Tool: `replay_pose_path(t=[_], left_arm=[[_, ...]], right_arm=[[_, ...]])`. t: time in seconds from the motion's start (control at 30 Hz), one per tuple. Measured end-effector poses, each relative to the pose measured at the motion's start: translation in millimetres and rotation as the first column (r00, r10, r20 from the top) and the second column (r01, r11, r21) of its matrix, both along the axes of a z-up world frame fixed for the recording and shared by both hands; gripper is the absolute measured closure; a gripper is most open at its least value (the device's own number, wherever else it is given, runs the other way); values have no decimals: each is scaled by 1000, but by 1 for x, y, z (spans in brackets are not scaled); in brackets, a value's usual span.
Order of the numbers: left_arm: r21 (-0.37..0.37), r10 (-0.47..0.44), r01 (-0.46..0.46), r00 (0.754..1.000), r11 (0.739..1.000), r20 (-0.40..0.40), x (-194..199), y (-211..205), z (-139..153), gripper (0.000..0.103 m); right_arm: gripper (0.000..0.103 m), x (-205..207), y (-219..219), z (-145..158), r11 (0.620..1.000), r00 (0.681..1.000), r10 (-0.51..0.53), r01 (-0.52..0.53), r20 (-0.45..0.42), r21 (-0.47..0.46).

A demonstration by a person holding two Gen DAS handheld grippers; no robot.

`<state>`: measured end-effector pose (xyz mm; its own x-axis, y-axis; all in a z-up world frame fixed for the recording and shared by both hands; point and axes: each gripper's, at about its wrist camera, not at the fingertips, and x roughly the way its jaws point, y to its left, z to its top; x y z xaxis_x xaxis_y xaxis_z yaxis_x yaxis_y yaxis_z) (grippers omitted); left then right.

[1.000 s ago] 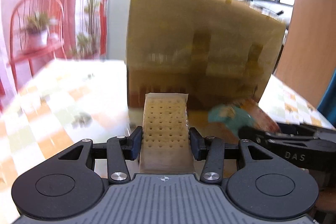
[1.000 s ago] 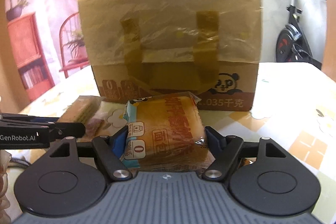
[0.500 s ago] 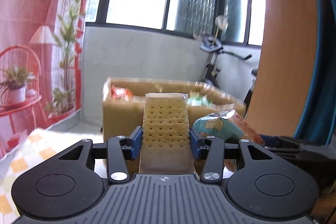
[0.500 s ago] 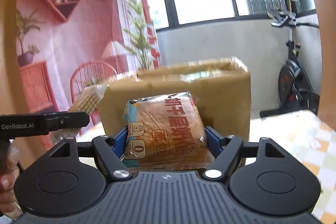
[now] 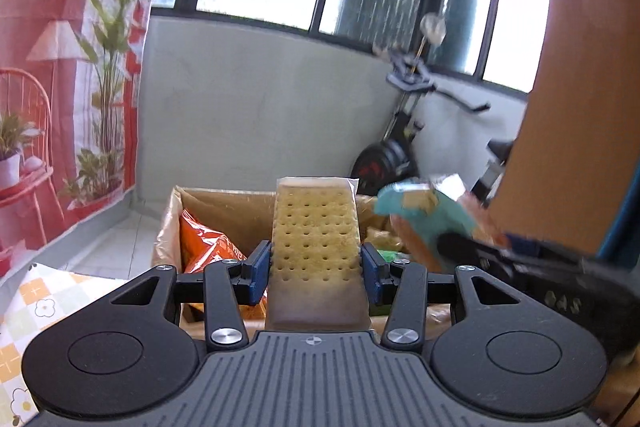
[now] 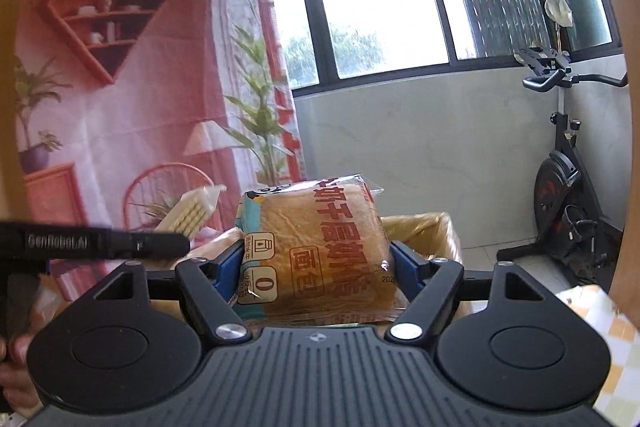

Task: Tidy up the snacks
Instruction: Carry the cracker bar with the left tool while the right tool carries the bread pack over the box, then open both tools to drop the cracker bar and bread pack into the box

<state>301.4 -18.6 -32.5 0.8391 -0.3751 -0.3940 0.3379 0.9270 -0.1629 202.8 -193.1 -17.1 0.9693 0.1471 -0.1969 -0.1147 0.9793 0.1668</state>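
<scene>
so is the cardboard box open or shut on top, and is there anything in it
Open, and not empty. The left wrist view looks over the cardboard box rim into it, where an orange snack bag stands against the inner wall.

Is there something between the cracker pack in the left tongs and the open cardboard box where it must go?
Nothing visible blocks it. The cracker pack is above the open cardboard box; an orange bag already lies inside at the left.

"GenRobot.AI" on left gripper (image 6: 176, 245)

My cracker pack (image 5: 316, 243) stood clamped upright above the open cardboard box (image 5: 224, 203). My wrapped bread (image 6: 316, 251) was held beside it. An orange bag (image 5: 202, 241) lay inside the box.
</scene>
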Motion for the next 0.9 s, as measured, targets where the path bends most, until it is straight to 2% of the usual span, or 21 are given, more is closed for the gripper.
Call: replay_pose_path(t=[0.1, 0.23, 0.37, 0.5, 0.57, 0.6, 0.63, 0.73, 0.9], left_arm=[[44, 14, -13, 999, 999, -34, 22, -7, -3, 54], [83, 19, -15, 999, 996, -44, 36, -14, -12, 54], [67, 28, -25, 998, 997, -53, 43, -8, -19, 54], [125, 40, -35, 999, 992, -36, 45, -11, -19, 53], [113, 43, -38, 998, 993, -42, 48, -8, -18, 50], [99, 44, -39, 998, 994, -46, 49, -5, -18, 42], [83, 45, -41, 998, 996, -44, 48, -2, -17, 40], [62, 50, -48, 998, 997, -28, 43, 3, -14, 38], [36, 48, -47, 998, 998, -27, 29, 10, -10, 38]], right_arm=[[27, 38, -4, 7, 998, 998, -35, 33, -47, -54], [27, 77, -5, -1, 996, 992, -57, 49, -116, -73], [27, 95, 2, -9, 994, 990, -59, 47, -128, -98], [27, 107, 9, -21, 994, 986, -60, 45, -155, -98], [26, 114, 11, -25, 992, 985, -56, 37, -164, -120], [26, 118, 12, -26, 991, 985, -53, 32, -167, -126], [25, 121, 13, -26, 991, 984, -50, 28, -173, -129], [23, 125, 14, -24, 991, 982, -51, 27, -181, -130], [21, 106, 16, -21, 989, 990, -41, 21, -134, -144]])
